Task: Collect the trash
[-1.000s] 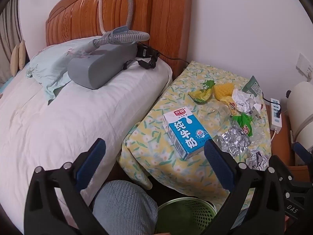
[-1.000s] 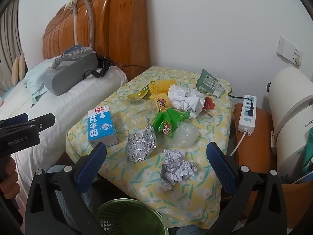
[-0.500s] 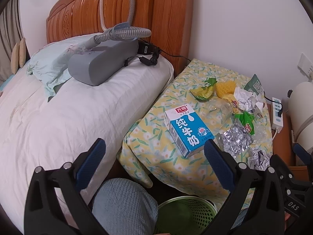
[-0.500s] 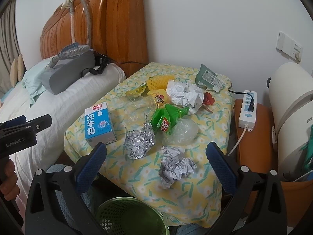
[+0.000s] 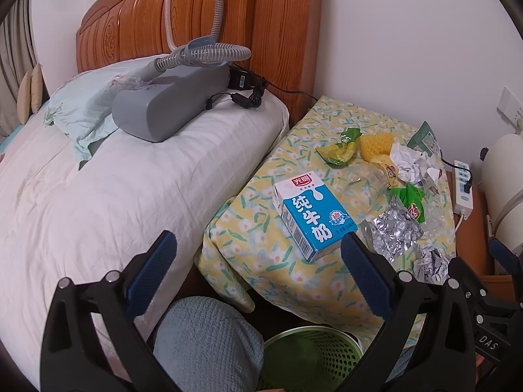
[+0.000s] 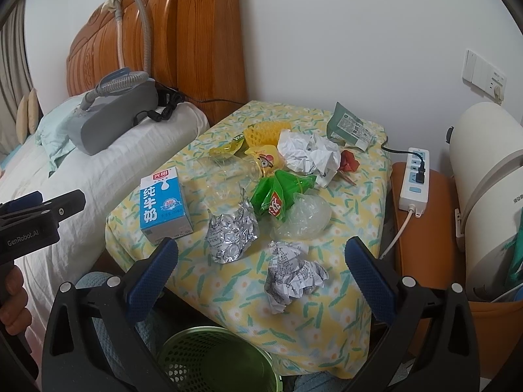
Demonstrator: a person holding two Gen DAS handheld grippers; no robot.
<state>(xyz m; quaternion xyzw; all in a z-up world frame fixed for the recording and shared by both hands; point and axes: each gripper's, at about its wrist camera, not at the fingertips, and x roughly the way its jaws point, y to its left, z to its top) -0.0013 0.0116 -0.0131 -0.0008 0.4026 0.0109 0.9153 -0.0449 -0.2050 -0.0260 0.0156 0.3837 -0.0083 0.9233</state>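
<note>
Since the earlier frame we have drifted slightly closer to the worktop (image 6: 330, 323). Both the left hand-held gripper (image 5: 258, 274) and the right hand-held gripper (image 6: 261, 269) gape wide, empty. Mid-frame lie a boxy milk carton (image 6: 165, 204), crinkled foil wrapper (image 6: 232, 233) and crumpled printed paper (image 6: 291, 272); the green mesh bin (image 6: 219, 359) at bottom centre looks empty.

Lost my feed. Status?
Left gripper and right gripper open, empty. Milk carton, wrappers on table; green bin below. Nothing blocking.

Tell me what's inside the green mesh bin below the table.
In both wrist views the green mesh bin shows only bare green wall inside; no trash visible. Its bottom is hidden by the rim and claw arms.
</note>
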